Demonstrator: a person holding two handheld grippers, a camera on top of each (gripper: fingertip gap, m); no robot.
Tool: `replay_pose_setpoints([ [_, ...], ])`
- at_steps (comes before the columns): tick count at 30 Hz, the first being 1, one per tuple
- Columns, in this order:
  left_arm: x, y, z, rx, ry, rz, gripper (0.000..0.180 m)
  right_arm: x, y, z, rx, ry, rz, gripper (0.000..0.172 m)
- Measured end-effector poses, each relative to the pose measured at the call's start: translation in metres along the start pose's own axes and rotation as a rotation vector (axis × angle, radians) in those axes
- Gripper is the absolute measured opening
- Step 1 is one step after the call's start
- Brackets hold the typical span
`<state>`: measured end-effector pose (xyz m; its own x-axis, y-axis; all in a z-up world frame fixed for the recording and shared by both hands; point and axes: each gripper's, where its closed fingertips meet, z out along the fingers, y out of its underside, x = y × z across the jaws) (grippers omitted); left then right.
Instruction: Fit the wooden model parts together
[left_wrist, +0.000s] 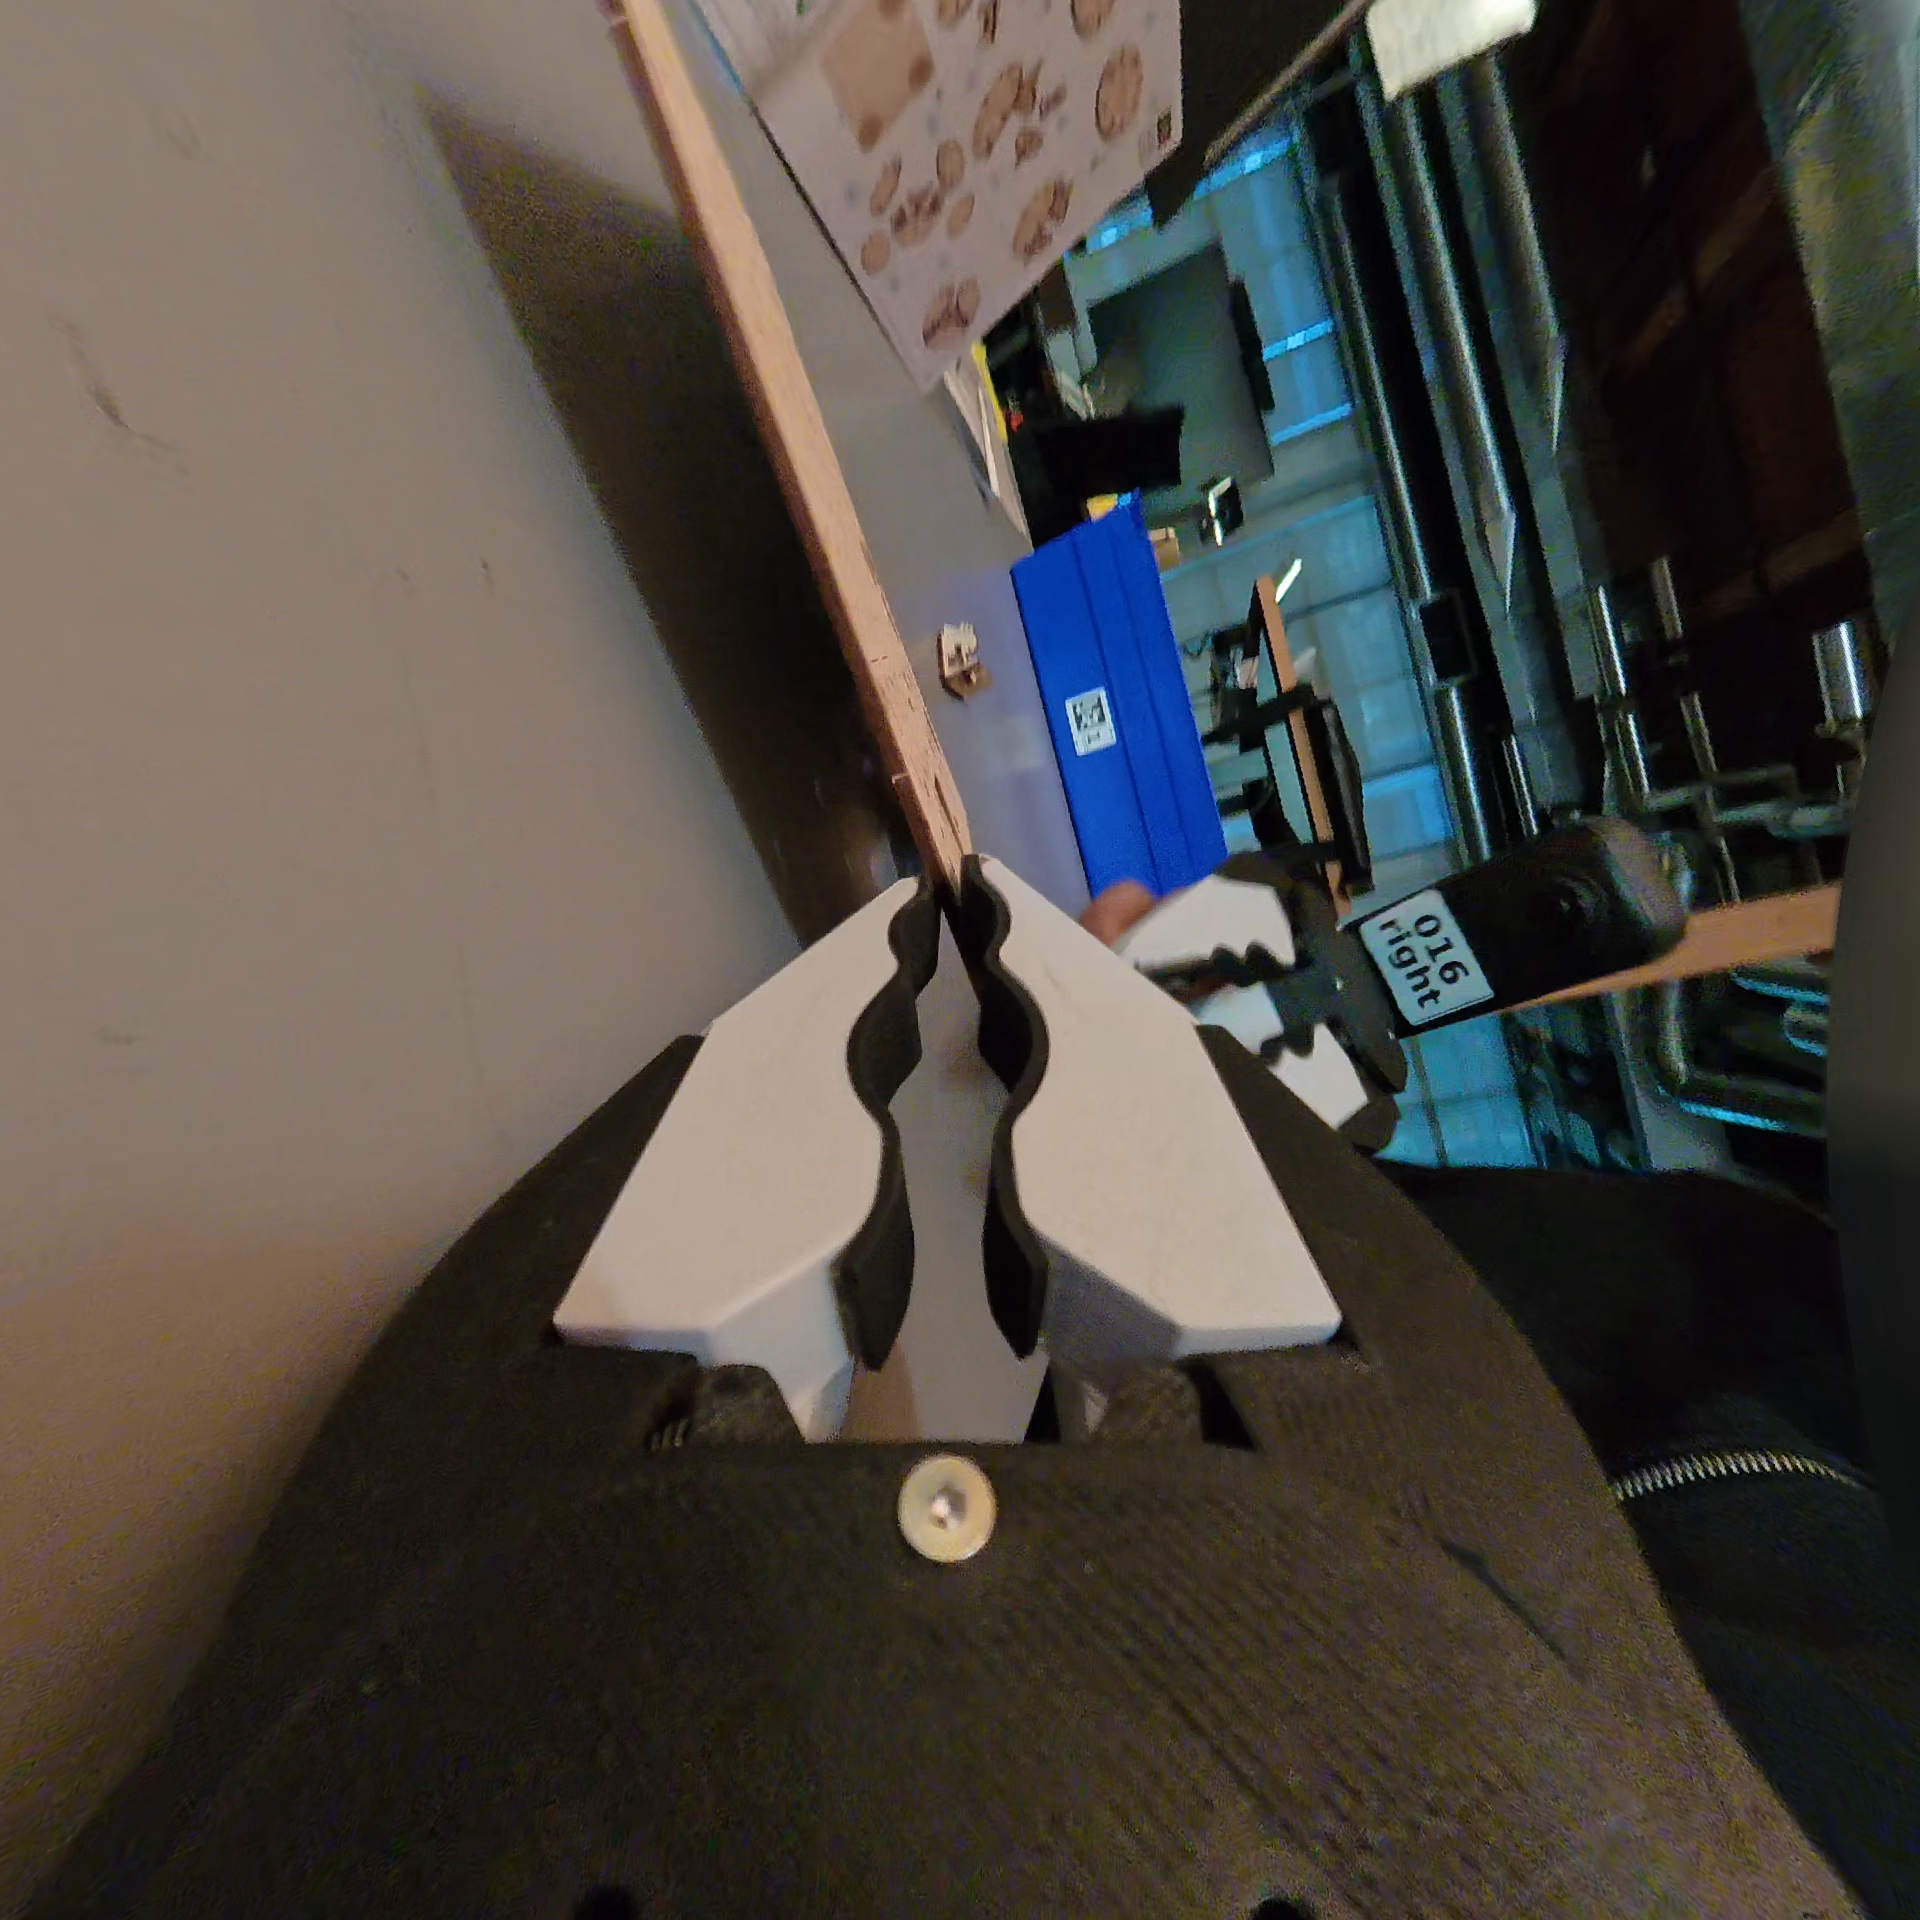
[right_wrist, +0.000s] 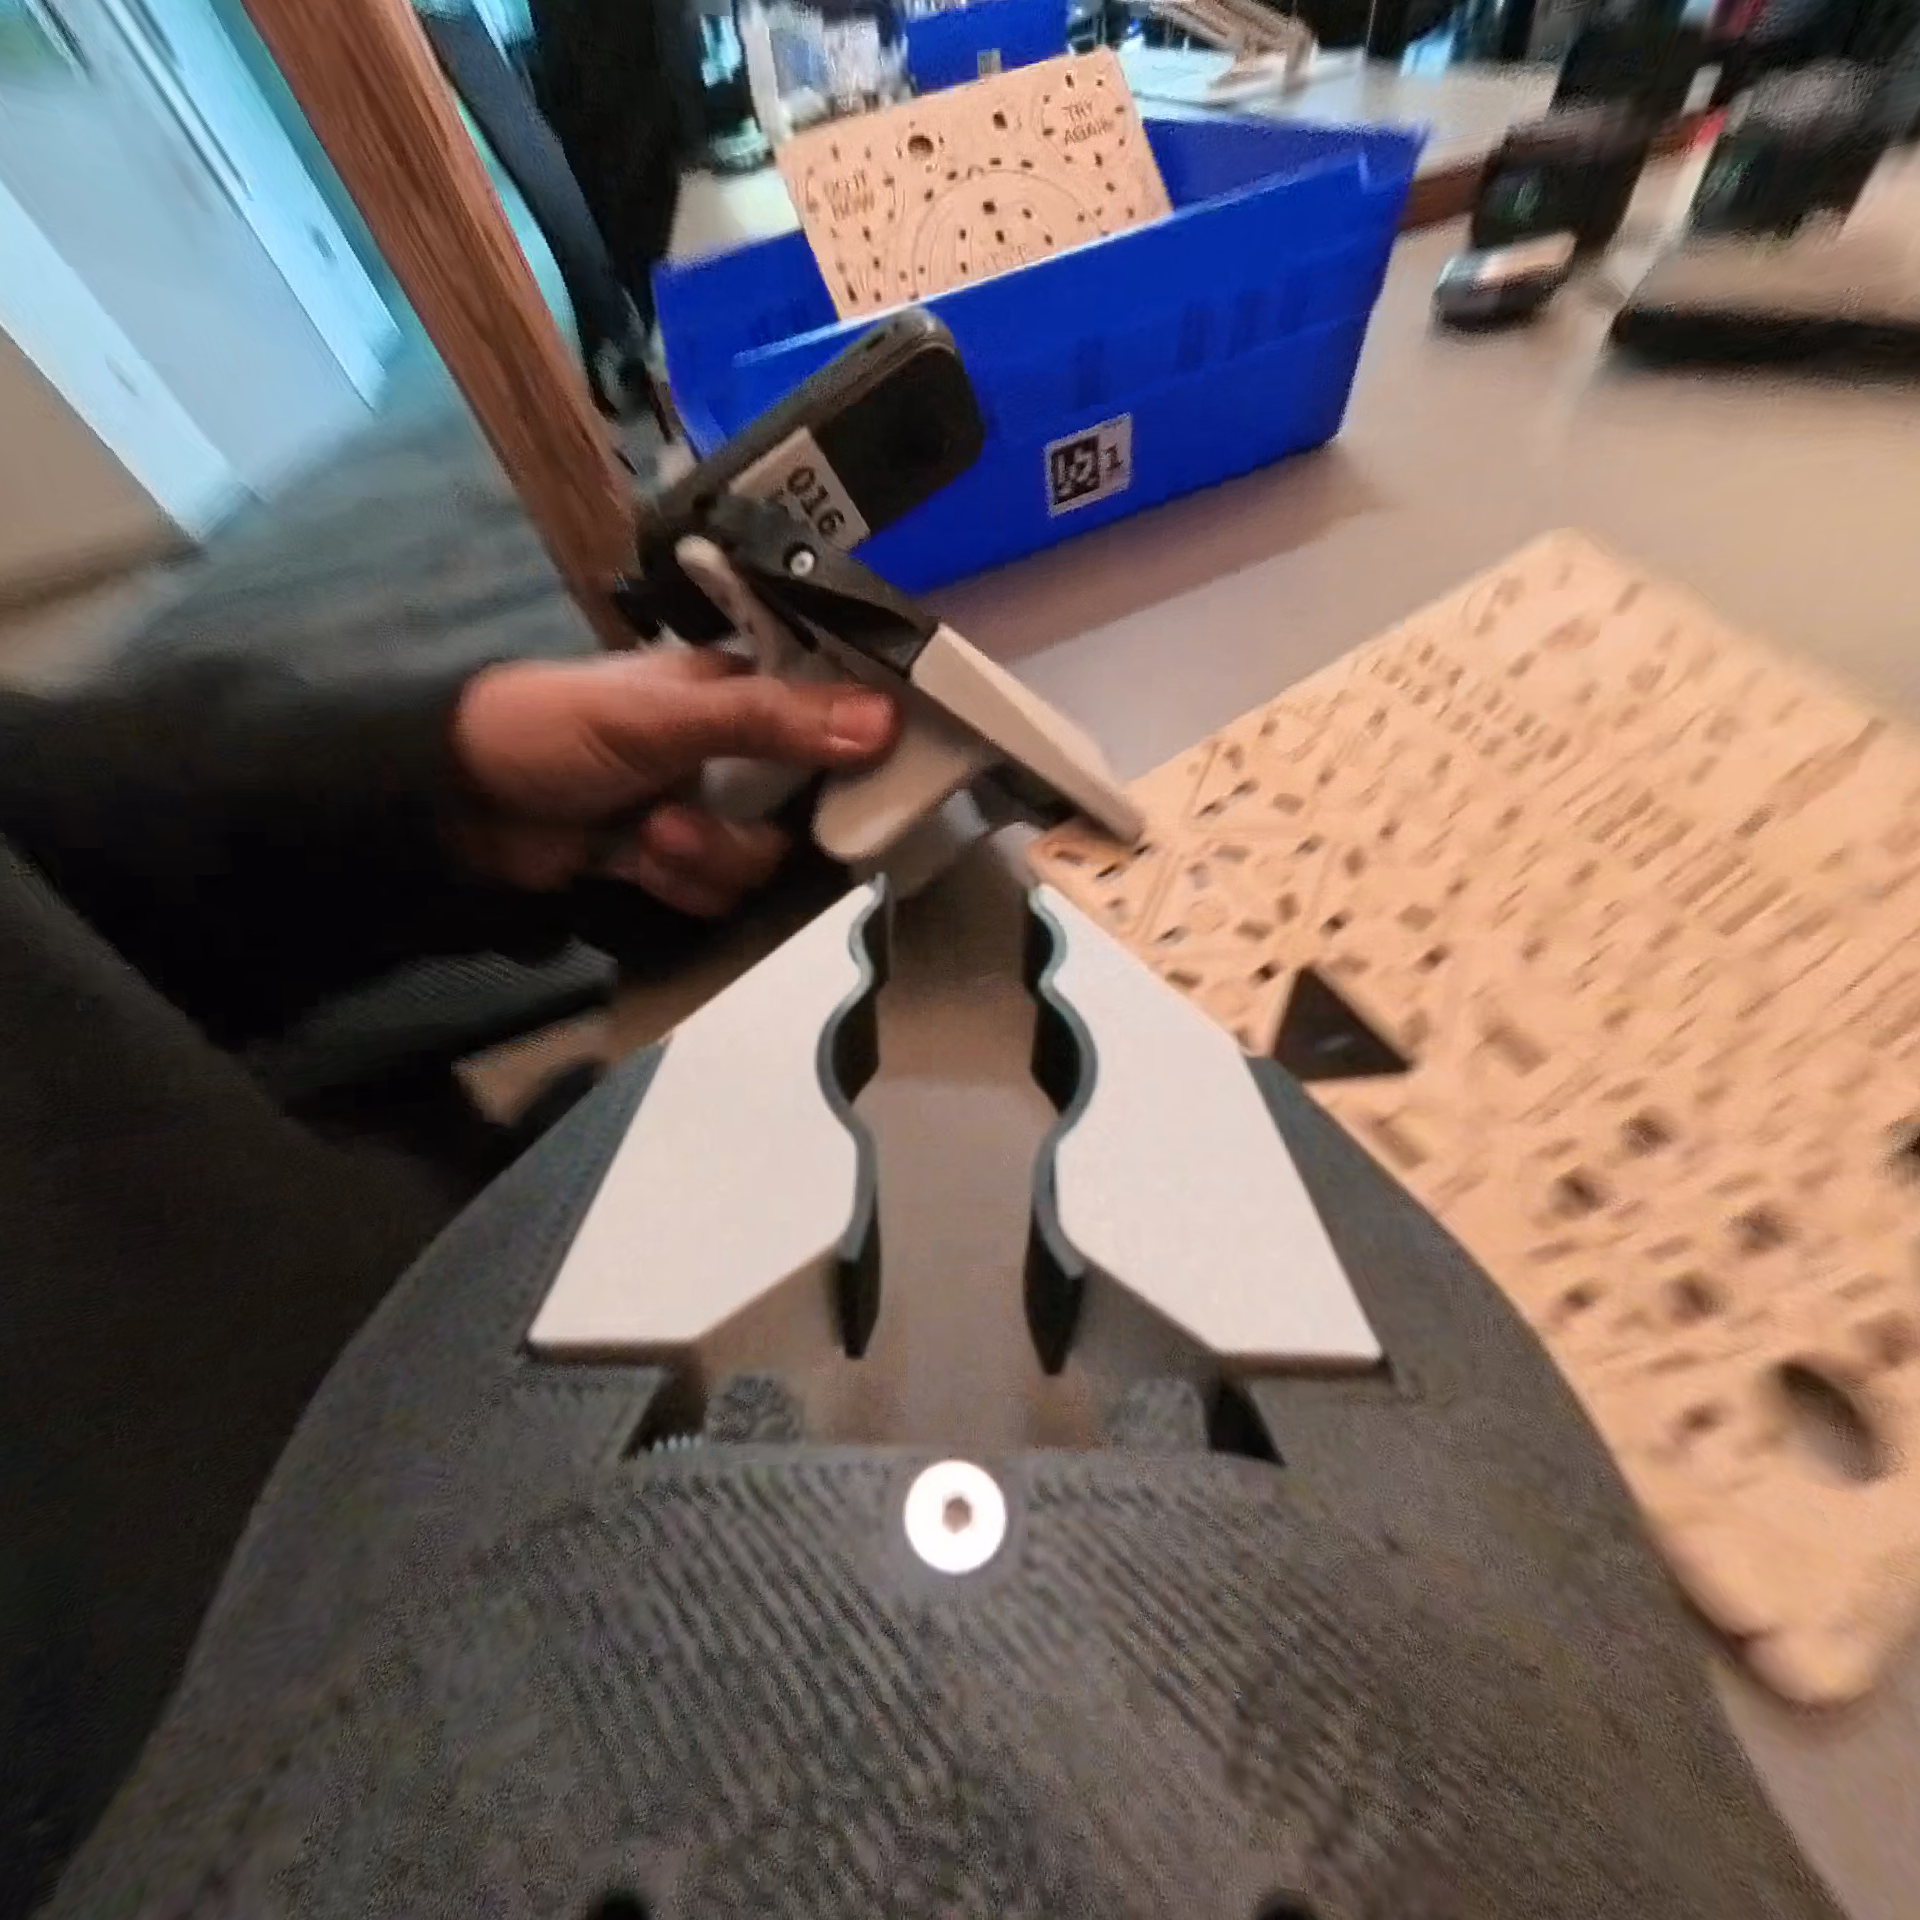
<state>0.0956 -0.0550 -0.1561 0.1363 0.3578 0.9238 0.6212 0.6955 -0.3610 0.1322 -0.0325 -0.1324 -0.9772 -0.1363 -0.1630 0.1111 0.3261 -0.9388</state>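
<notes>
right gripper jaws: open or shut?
Open. In the right wrist view the right gripper shows a clear gap between its fingers, with only grey tabletop behind and nothing between the pads.

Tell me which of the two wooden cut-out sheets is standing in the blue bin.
The smaller far sheet stands upright in the blue bin; the big near sheet lies on the table, its corner pinched by the left gripper.

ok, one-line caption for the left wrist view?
Left gripper clamps the edge of a thin wooden sheet, blue bin beyond.
</notes>
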Motion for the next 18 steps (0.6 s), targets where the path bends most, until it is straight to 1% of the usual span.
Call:
replay_pose_setpoints([
  [2, 0.003, -0.006, -0.001, 0.079, 0.002, 0.002, 0.004, -0.008, 0.003, -0.001, 0.006, -0.076, 0.256, 0.031],
  [4, 0.007, -0.011, -0.003, 0.15, 0.005, 0.017, 0.004, -0.004, 0.007, 0.001, 0.014, -0.116, 0.477, 0.034],
  [6, 0.01, -0.015, -0.005, 0.235, 0.003, 0.02, 0.004, 0.007, 0.011, 0.004, 0.045, -0.136, 0.662, 0.028],
  [9, 0.017, -0.018, -0.011, 0.344, 0.029, 0.001, 0.005, 0.013, 0.005, 0.006, 0.11, -0.222, 0.866, 0.034],
  [11, 0.019, -0.019, -0.016, 0.4, 0.024, 0.012, 0.005, 0.011, 0.0, 0.011, 0.135, -0.261, 0.917, 0.038],
  [13, 0.021, -0.016, -0.018, 0.431, 0.001, 0.039, 0.005, 0.014, -0.006, 0.017, 0.164, -0.268, 0.933, 0.039],
  [14, 0.022, -0.013, -0.018, 0.431, -0.007, 0.051, 0.005, 0.016, -0.009, 0.02, 0.173, -0.27, 0.931, 0.037],
  [16, 0.024, -0.006, -0.016, 0.428, -0.009, 0.052, 0.005, 0.021, -0.012, 0.026, 0.176, -0.259, 0.917, 0.023],
  [18, 0.023, -0.002, -0.017, 0.441, 0.027, -0.018, 0.006, 0.021, -0.015, 0.029, 0.165, -0.281, 0.888, 0.015],
])
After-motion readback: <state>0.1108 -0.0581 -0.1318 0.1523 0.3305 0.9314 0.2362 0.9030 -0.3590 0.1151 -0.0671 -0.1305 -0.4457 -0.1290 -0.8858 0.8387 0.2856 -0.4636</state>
